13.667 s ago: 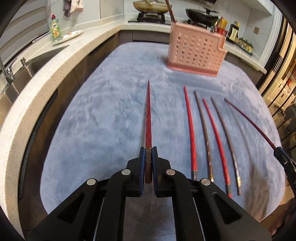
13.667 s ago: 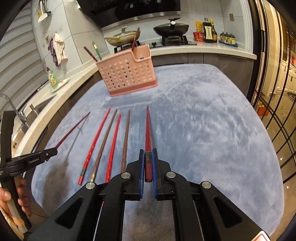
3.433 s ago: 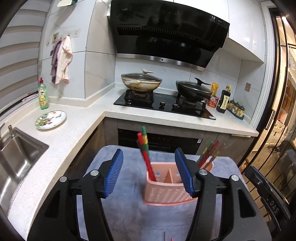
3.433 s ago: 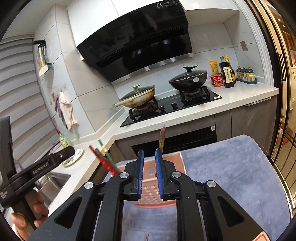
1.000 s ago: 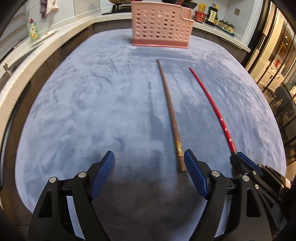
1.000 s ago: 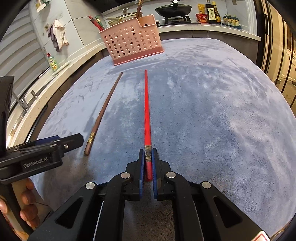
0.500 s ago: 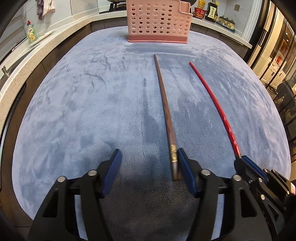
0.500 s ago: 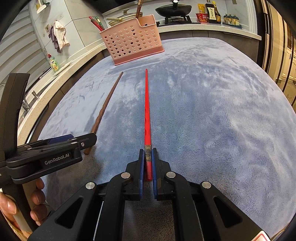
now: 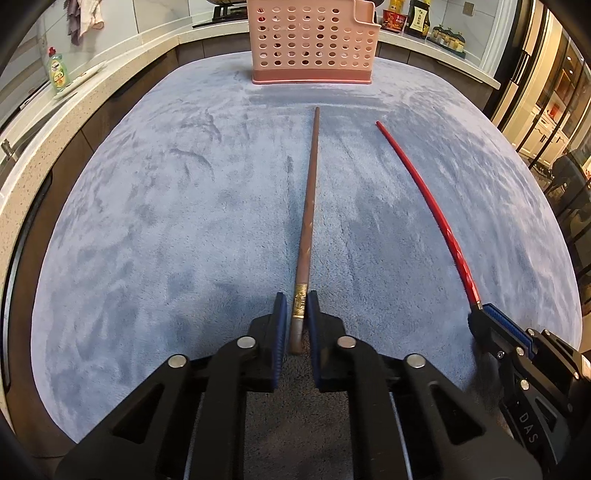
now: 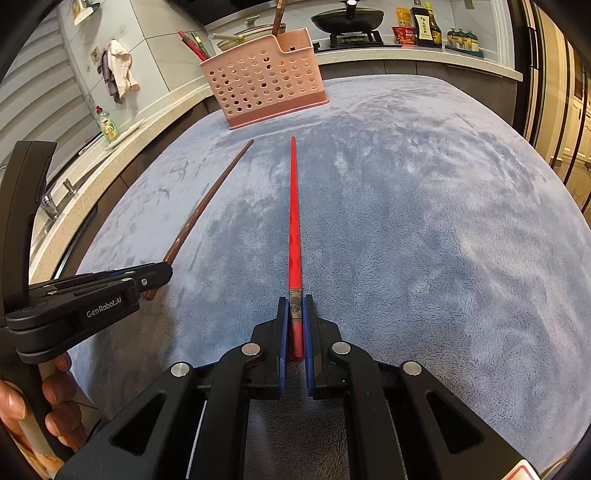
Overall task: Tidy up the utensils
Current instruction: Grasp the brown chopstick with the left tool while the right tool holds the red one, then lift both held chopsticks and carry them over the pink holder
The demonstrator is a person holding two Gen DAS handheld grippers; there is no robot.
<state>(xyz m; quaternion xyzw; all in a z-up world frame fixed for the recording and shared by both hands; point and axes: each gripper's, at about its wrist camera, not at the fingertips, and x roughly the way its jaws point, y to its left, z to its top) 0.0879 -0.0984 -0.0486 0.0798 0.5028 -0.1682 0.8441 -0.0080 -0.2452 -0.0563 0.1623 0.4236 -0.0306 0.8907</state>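
A brown chopstick (image 9: 309,199) lies on the blue-grey mat (image 9: 166,221), pointing at the pink perforated basket (image 9: 314,40). My left gripper (image 9: 295,299) has its jaws closing, and the pads press on the chopstick's gold-banded near end. To its right a red chopstick (image 9: 424,192) lies on the mat, with my right gripper (image 9: 480,314) on its near end. In the right wrist view my right gripper (image 10: 295,302) is shut on the red chopstick (image 10: 293,206). My left gripper (image 10: 162,273) is at the end of the brown chopstick (image 10: 210,195). The basket (image 10: 262,81) holds several chopsticks (image 10: 192,42).
A stone counter (image 9: 85,92) curves round the mat's left and far sides, with a green soap bottle (image 9: 59,74) and a sink tap (image 10: 48,203). A wok (image 10: 347,16) and sauce bottles (image 10: 424,22) stand behind the basket. A person's hand (image 10: 55,402) holds the left gripper's handle.
My left gripper's jaws have gone from wide open to closed on the brown chopstick's near end. The right gripper has kept still, shut on the red chopstick.
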